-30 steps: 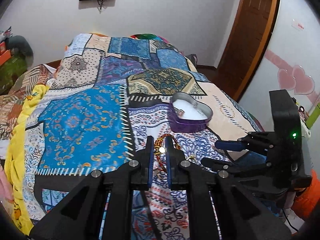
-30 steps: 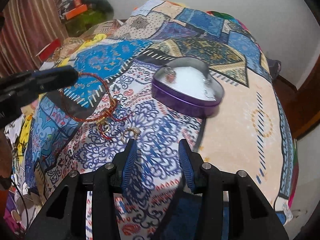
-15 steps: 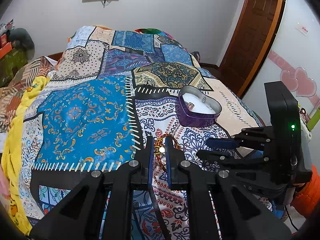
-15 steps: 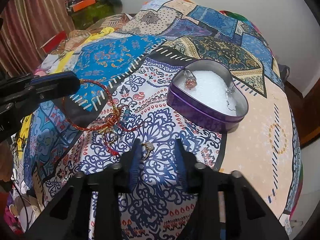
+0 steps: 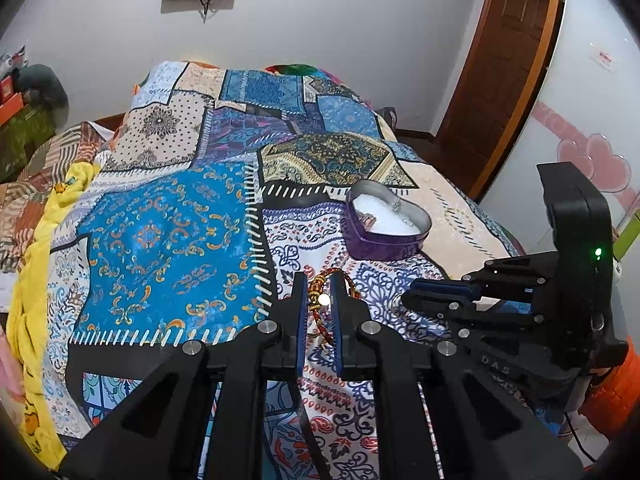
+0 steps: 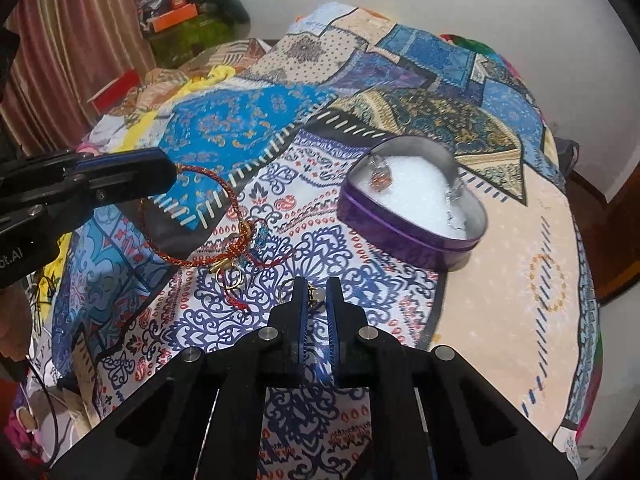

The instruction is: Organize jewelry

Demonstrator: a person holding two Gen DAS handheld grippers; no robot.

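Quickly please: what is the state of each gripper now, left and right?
Left gripper: shut on the red cord bracelet.
Right gripper: jaws just closed, shut on a small gold earring.

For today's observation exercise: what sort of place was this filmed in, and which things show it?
Most likely a home bedroom. The work surface is a bed under a patchwork bedspread, a wooden door stands behind it, and pink heart decorations are stuck on the wall.

The heart tin (image 6: 412, 216) sits on the bedspread (image 6: 248, 128) — the bracelet (image 6: 208, 224) lies to its left.
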